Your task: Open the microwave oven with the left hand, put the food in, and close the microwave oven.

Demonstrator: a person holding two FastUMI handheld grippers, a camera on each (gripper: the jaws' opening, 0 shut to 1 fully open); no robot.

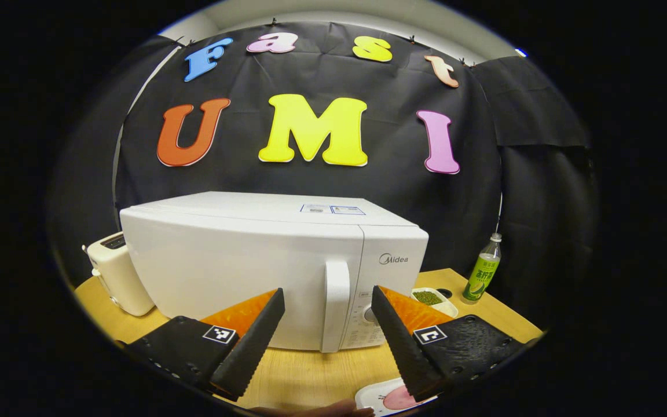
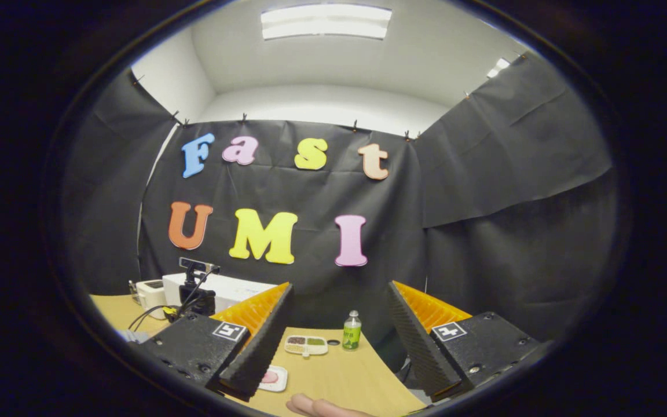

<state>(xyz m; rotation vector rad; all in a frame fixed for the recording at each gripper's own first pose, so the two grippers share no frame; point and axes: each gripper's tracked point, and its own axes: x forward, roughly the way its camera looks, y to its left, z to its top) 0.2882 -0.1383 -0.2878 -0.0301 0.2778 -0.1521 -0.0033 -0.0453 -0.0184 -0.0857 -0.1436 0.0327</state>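
White box-shaped microwave oven [image 1: 270, 266] stands shut at the back middle of the light wooden tabletop [image 1: 310, 376], with the cream plastic toaster [image 1: 116, 281] just beside it toward the left edge. Toward the right edge sit the white divided tray of grains [image 1: 435, 300] and, further right, the green-labelled clear plastic bottle [image 1: 482, 272], upright near the back right corner. White plate with pink food [image 1: 388, 398] lies at the front edge, before the microwave oven's right end.

In the left gripper view, the plate [image 1: 388, 398] at bottom is cut off and partly hidden by a finger [image 1: 406, 341]; the microwave [image 1: 241, 260] hides the toaster's [image 1: 114, 272] right side.
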